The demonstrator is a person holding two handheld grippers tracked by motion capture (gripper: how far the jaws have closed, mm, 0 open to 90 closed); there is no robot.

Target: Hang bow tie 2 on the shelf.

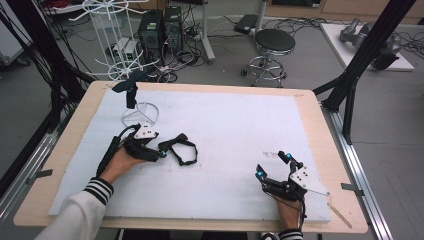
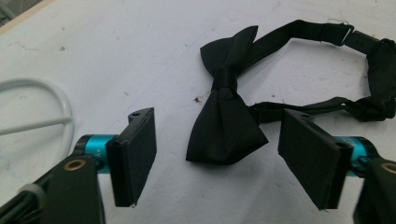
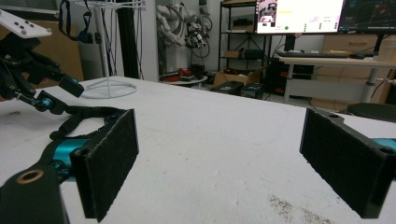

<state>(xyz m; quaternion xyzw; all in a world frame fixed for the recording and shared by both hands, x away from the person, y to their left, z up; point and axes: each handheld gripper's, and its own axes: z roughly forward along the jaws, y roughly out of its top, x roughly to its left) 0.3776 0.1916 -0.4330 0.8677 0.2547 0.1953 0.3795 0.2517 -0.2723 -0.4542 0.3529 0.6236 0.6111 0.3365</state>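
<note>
A black bow tie (image 2: 226, 123) with a looped strap (image 2: 327, 31) lies flat on the white sheet (image 2: 116, 56). My left gripper (image 2: 224, 161) hangs just over it, open, one pad (image 2: 135, 154) on each side of the bow's lower wing, with a gap between each pad and the cloth. In the high view the left gripper (image 1: 161, 150) sits at the left end of the bow tie (image 1: 176, 140). My right gripper (image 1: 272, 165) rests at the front right of the sheet, open, with nothing between its pads (image 3: 109, 163).
A white wire stand (image 1: 139, 114) with a black piece on its post stands at the back left of the sheet, close behind my left hand. The wooden table edge (image 1: 320, 130) frames the sheet. Beyond it are a stool (image 1: 272, 45) and cables on the floor.
</note>
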